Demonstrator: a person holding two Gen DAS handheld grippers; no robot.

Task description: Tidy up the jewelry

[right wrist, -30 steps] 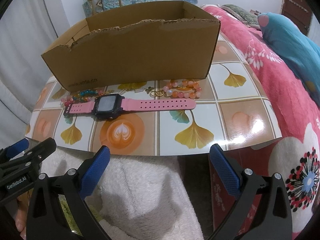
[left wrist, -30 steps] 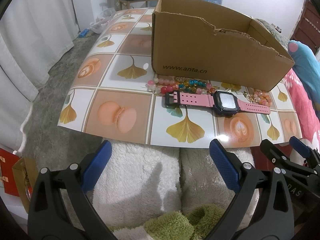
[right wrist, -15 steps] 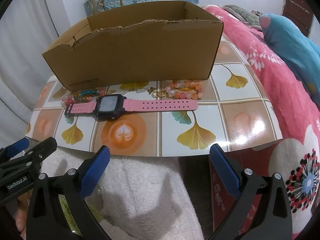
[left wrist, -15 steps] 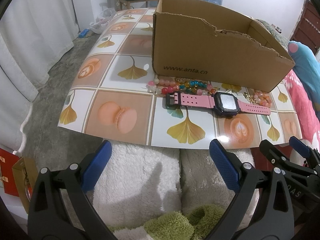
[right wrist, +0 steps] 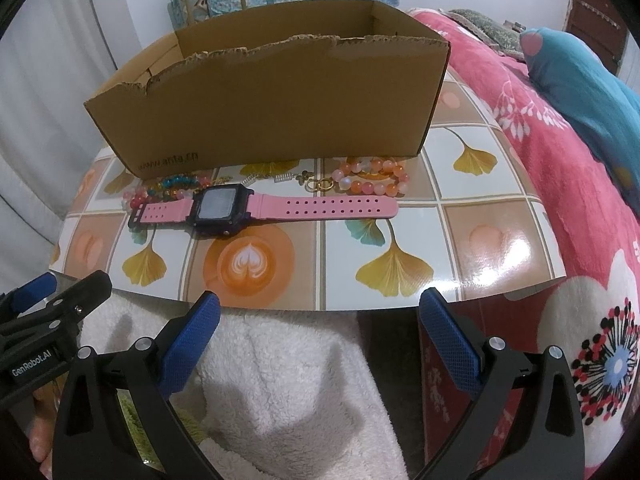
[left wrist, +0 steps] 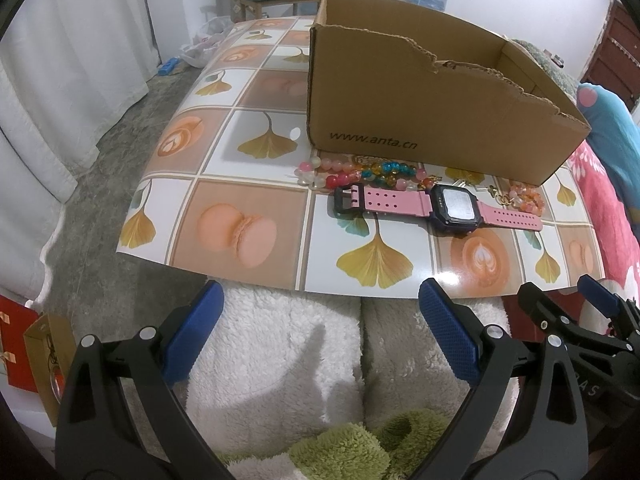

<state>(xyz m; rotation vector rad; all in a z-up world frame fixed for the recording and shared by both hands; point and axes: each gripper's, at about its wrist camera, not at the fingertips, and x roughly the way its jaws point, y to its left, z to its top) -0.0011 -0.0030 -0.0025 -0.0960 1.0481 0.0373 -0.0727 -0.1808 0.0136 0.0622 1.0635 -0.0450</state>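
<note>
I am holding both hand-held grippers, left (left wrist: 320, 332) and right (right wrist: 320, 332), spread and empty short of the tabletop (right wrist: 500, 248), the pink watch (right wrist: 264, 208) lying crosswise just before the cardboard box (right wrist: 280, 108), nearer my right.

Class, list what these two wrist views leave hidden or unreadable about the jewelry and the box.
- Floor of the cardboard box: hidden by its front wall in both views.
- Display of the pink watch: blurred, unreadable in both views.
- Small gold pieces: too small to identify, right wrist view.
- Colourful bead bracelet: partly behind the watch strap, left wrist view.
</note>
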